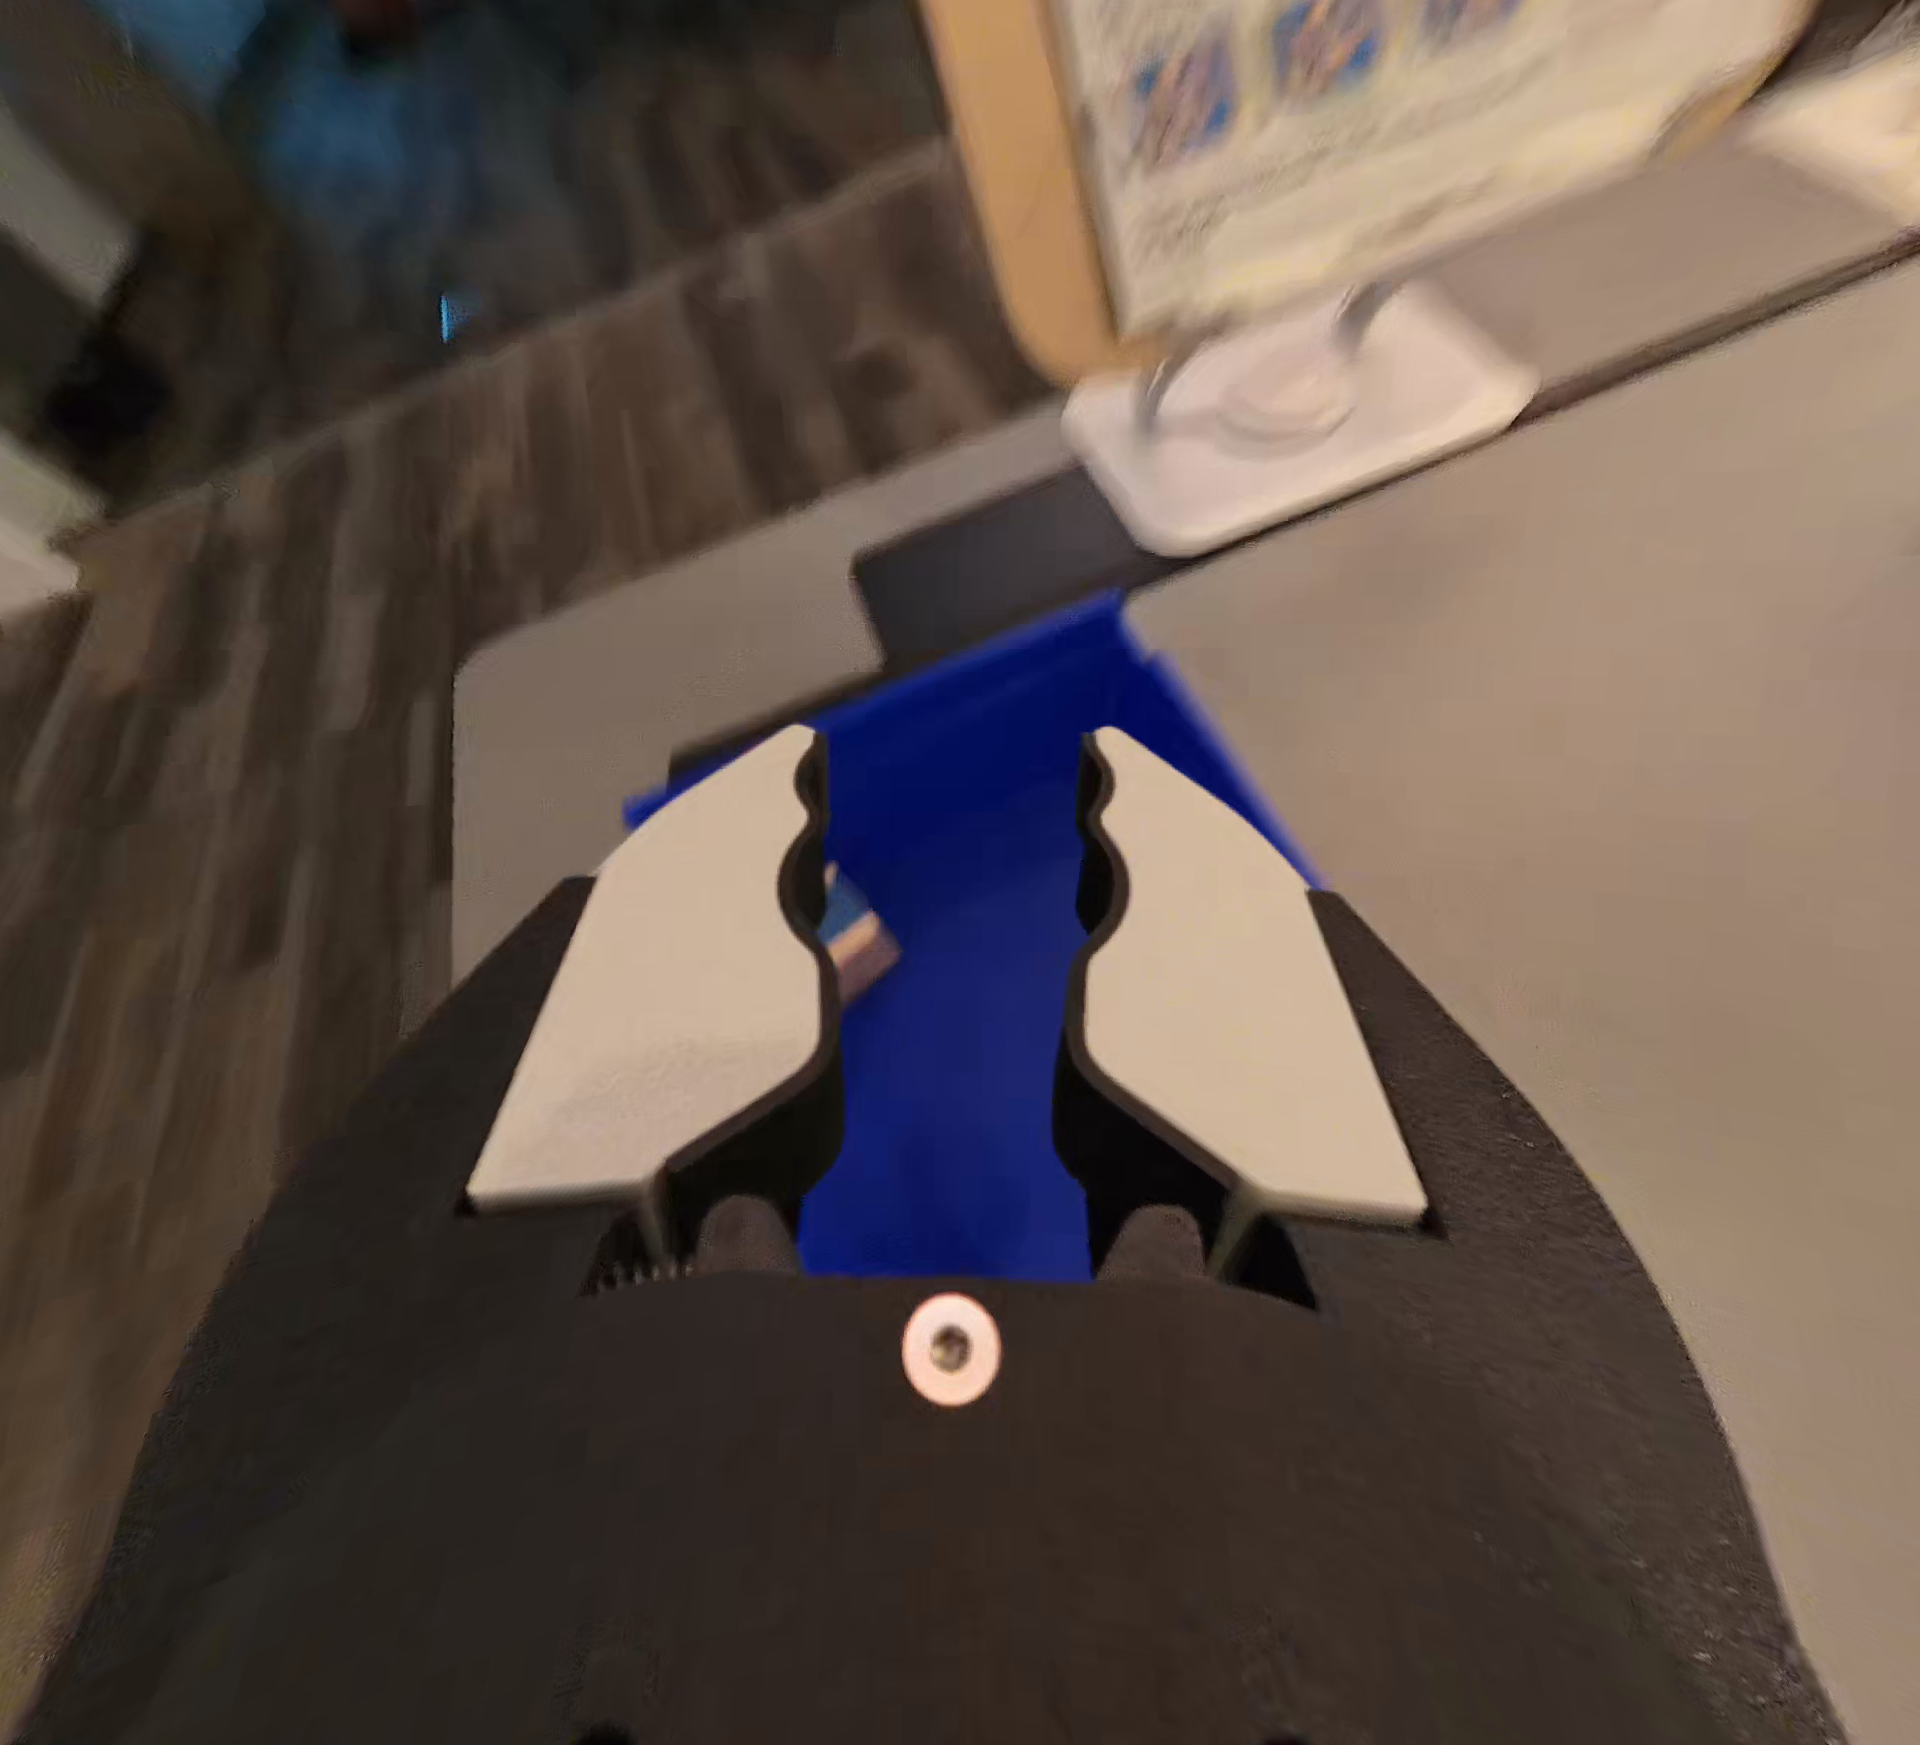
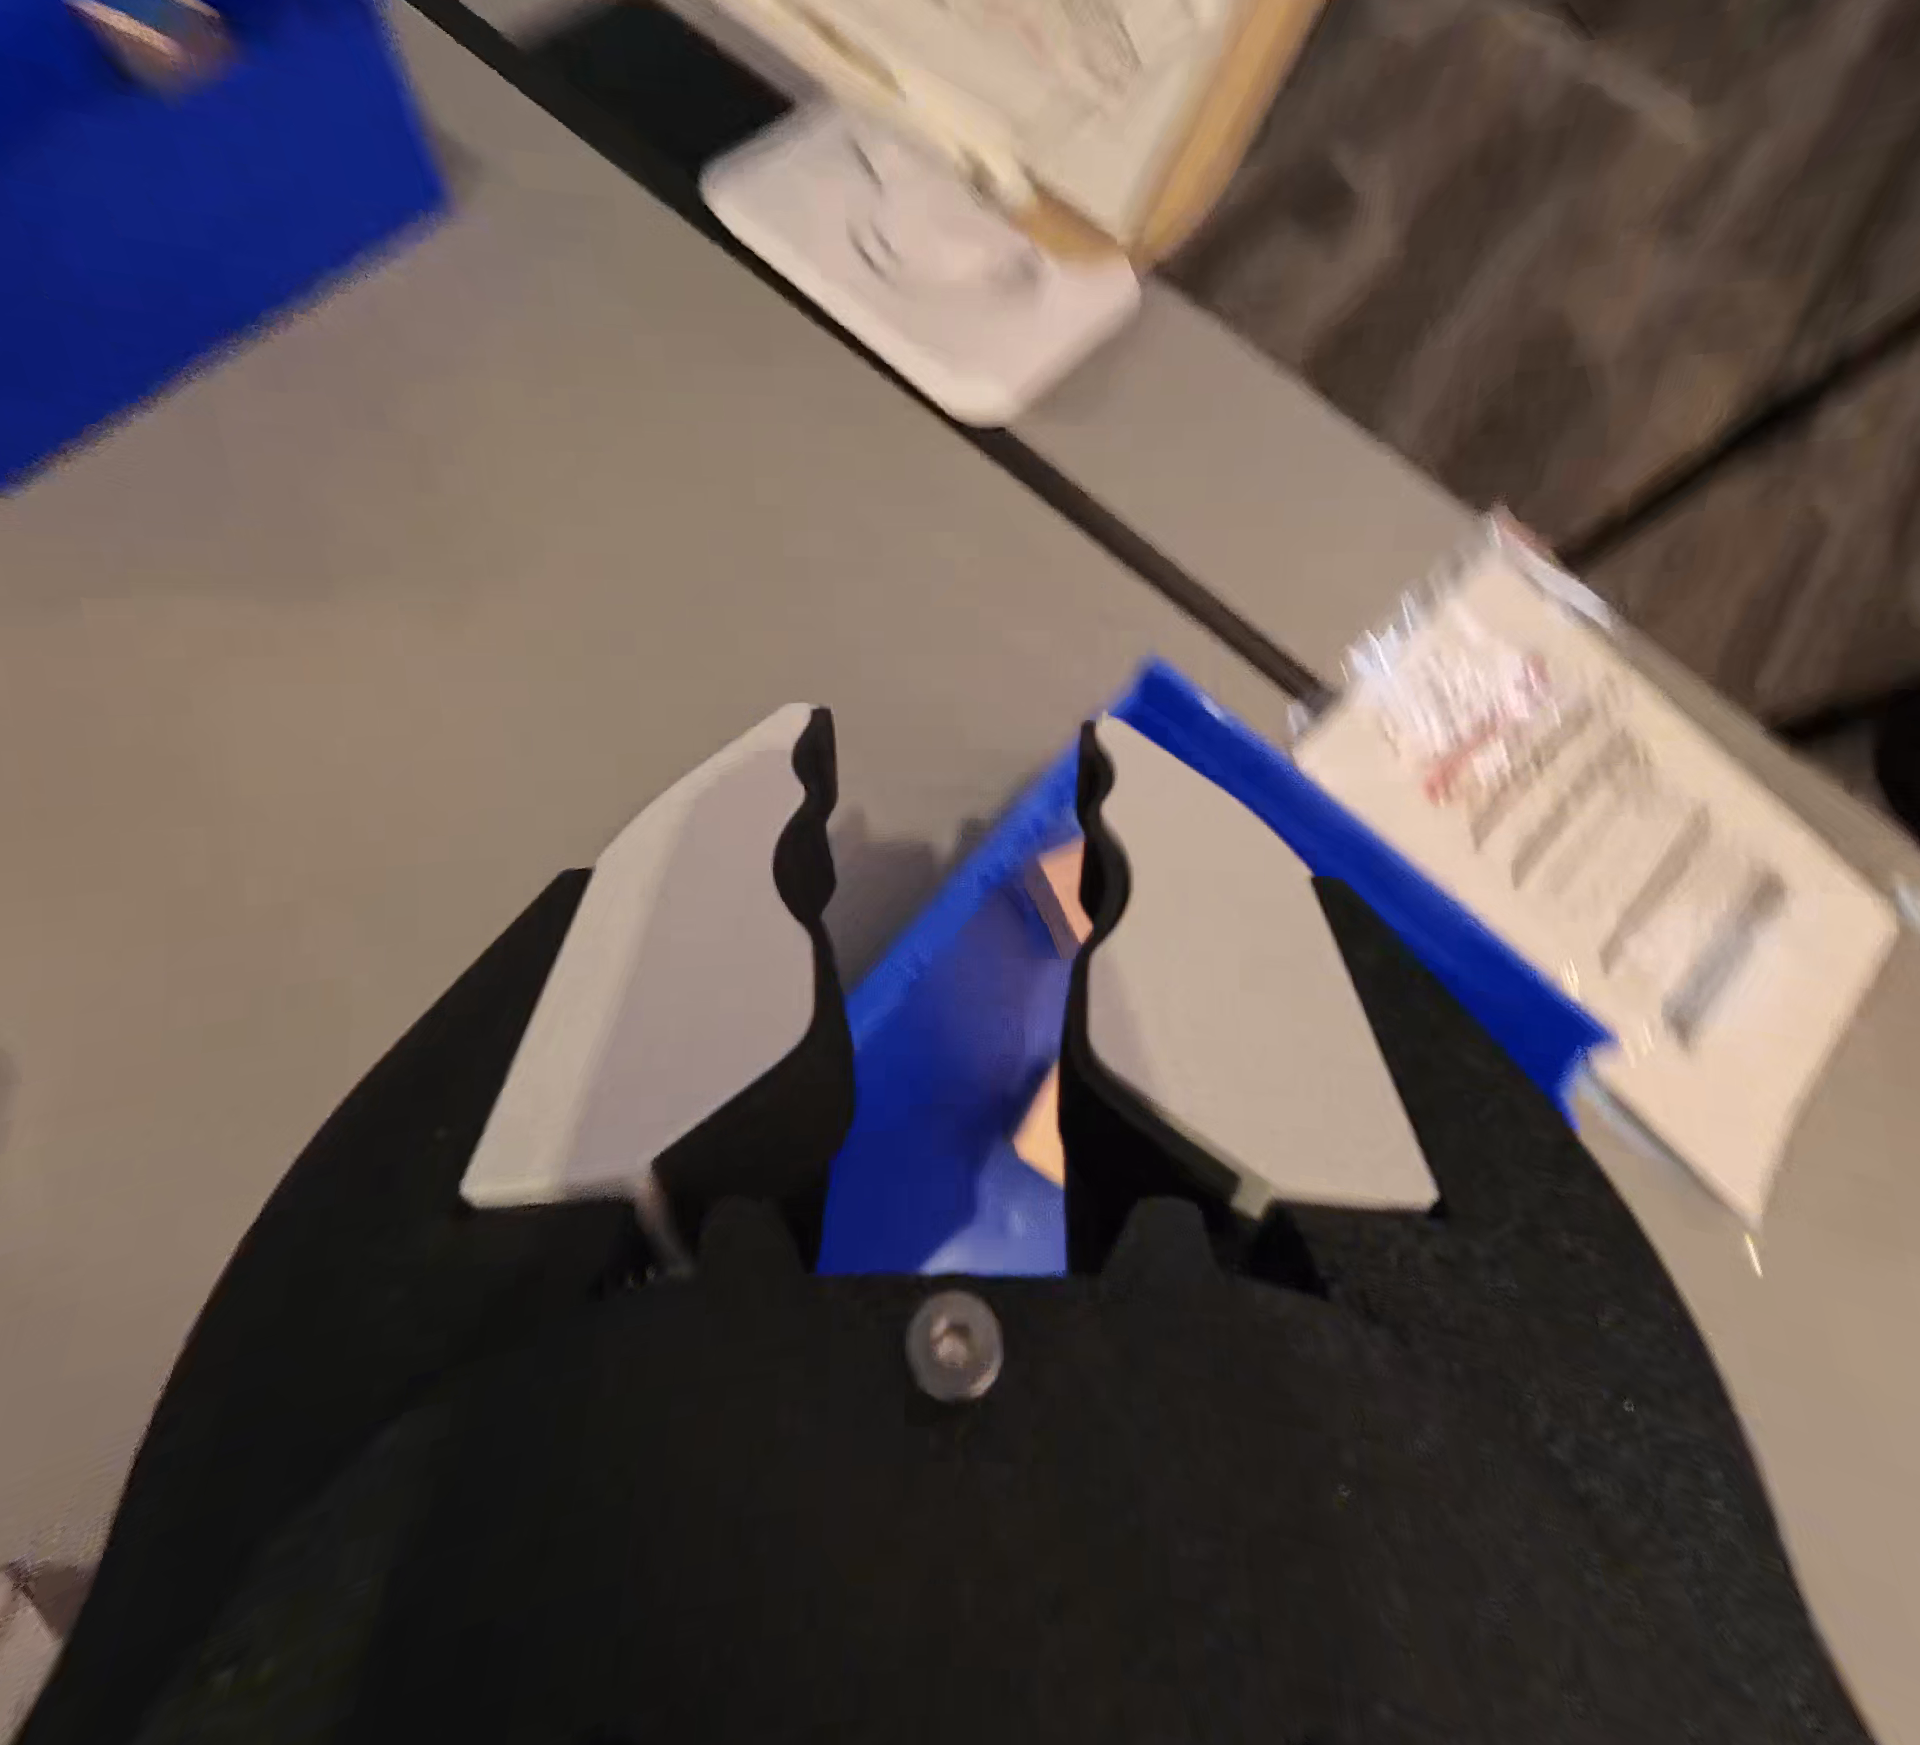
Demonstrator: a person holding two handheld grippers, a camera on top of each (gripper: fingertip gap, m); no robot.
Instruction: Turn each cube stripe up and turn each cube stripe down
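Your left gripper (image 1: 951, 739) hangs open over its blue bin (image 1: 966, 1020), lined up for the cube (image 1: 857, 952) inside; your right gripper (image 2: 951, 724) gapes empty above another bin (image 2: 935, 1124).

matt plastic and grained black

blue tray (image 1: 956, 1020) looks smooth matt plastic; left gripper (image 1: 951, 739) body rough black, fingers (image 1: 675, 968) smooth matt grey; table (image 1: 1558, 812) matt grey.
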